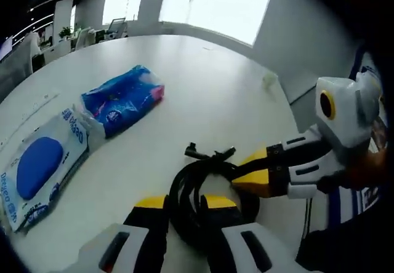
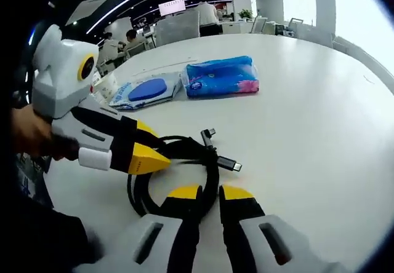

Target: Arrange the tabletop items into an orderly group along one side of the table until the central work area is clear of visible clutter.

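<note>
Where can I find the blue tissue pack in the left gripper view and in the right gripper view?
Left gripper view: the blue tissue pack lies upper left on the white table, right of the wet wipes pack.
Right gripper view: it lies top centre, beyond the coiled black cable.
Shared landmark: the wet wipes pack, directly beside the tissue pack.

In the left gripper view, the near loop of the black coiled cable (image 1: 212, 190) is hidden behind the yellow-tipped jaws, so whether they touch it cannot be told. The white wipes pack with blue oval lid (image 1: 40, 168) is partly lost in the dark rim at the left. In the right gripper view, the print on the blue plastic tissue pack (image 2: 223, 76) is too small to read, and the people behind the white round table (image 2: 320, 113) are blurred
</note>
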A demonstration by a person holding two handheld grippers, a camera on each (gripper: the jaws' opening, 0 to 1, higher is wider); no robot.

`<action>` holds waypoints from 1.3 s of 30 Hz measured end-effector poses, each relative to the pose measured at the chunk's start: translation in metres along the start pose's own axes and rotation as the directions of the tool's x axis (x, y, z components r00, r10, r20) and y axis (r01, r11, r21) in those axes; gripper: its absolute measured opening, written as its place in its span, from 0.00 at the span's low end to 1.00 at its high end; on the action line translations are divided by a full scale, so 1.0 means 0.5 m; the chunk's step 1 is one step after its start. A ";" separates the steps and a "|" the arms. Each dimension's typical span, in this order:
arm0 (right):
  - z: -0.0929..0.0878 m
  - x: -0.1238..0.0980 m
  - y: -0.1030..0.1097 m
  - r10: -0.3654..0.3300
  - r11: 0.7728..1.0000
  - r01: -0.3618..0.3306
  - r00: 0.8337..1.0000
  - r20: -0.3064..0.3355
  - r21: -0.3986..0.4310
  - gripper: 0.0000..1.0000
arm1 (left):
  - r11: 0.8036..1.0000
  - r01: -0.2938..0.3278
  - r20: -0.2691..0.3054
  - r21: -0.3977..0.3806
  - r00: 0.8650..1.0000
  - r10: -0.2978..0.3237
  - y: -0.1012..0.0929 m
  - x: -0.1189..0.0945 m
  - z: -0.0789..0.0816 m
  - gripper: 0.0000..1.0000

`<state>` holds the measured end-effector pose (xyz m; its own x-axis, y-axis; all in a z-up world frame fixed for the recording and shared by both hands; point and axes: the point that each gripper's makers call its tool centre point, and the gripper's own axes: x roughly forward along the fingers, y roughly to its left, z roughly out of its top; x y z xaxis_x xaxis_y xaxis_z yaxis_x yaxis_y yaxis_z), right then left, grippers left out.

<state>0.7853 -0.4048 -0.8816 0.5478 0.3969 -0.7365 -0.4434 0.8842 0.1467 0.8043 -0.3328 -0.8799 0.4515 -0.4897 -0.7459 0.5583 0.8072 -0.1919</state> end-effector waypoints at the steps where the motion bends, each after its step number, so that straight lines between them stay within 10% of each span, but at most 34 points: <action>1: 0.000 0.002 -0.001 -0.001 1.000 0.001 1.000 -0.002 0.000 0.06 | 1.000 0.000 -0.002 -0.002 1.000 0.000 0.001 0.002 -0.001 0.18; 22: 0.019 -0.007 -0.006 -0.045 0.996 0.048 0.998 -0.037 0.079 0.01 | 0.999 0.000 0.002 0.041 1.000 0.000 0.003 -0.010 0.015 0.08; 39: 0.130 0.012 0.008 0.005 0.998 -0.005 1.000 -0.011 0.059 0.01 | 0.998 -0.046 0.056 -0.052 0.997 0.049 0.070 -0.053 0.081 0.06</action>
<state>0.8328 -0.3828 -0.8424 0.5378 0.3992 -0.7426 -0.4037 0.8952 0.1888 0.8397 -0.3050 -0.8409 0.5168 -0.4675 -0.7172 0.4999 0.8449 -0.1904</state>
